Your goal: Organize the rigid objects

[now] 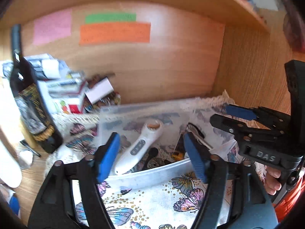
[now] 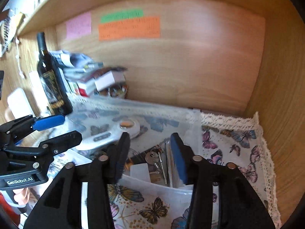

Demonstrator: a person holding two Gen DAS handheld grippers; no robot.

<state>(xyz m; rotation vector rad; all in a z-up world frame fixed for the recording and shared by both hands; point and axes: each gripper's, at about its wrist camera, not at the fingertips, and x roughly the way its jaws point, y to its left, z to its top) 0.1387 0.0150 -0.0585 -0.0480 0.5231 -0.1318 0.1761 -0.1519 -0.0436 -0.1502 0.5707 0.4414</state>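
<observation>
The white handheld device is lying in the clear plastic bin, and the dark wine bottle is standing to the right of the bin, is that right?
Not quite. The white handheld device does lie in the clear plastic bin, but the dark wine bottle stands to the bin's left, as the left wrist view shows.

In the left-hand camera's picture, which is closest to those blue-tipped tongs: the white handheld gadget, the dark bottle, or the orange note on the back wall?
1. White gadget, between the left tongs' tips, in the clear tub.
2. Dark bottle, off to the left.
3. Orange note, high on the back wall.
</observation>
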